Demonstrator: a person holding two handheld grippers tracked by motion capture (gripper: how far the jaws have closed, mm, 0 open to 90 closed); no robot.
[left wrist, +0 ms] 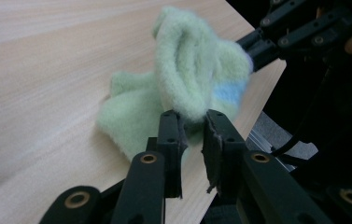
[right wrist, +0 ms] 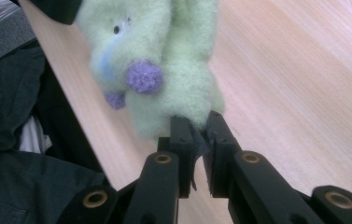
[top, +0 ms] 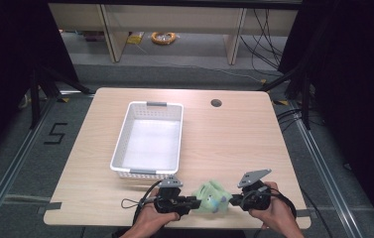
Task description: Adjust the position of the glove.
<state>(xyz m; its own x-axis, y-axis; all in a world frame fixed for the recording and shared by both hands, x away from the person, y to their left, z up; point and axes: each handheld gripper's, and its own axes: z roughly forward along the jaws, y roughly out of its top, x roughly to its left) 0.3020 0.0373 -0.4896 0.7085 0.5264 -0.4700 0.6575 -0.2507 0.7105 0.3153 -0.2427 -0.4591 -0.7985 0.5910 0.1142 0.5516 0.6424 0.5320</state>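
Fleece, pale green with purple pompoms and a blue patch, makes up a soft toy [top: 212, 197] stretched between 2 handheld grippers at the near edge of the wooden table [top: 234, 139]. Left gripper [top: 194, 201] pinches one end, jaws narrowed on the fabric; right gripper [top: 232, 200] pinches the other end likewise. White basket [top: 120, 144] sits well beyond, mid-table.

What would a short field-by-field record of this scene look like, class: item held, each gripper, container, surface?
Item: fuzzy green sock with purple pompoms, near the table's front edge
Left gripper: shut on one end of the sock
Right gripper: shut on the other end
Container: white basket, empty, behind the sock
Surface: light wooden table
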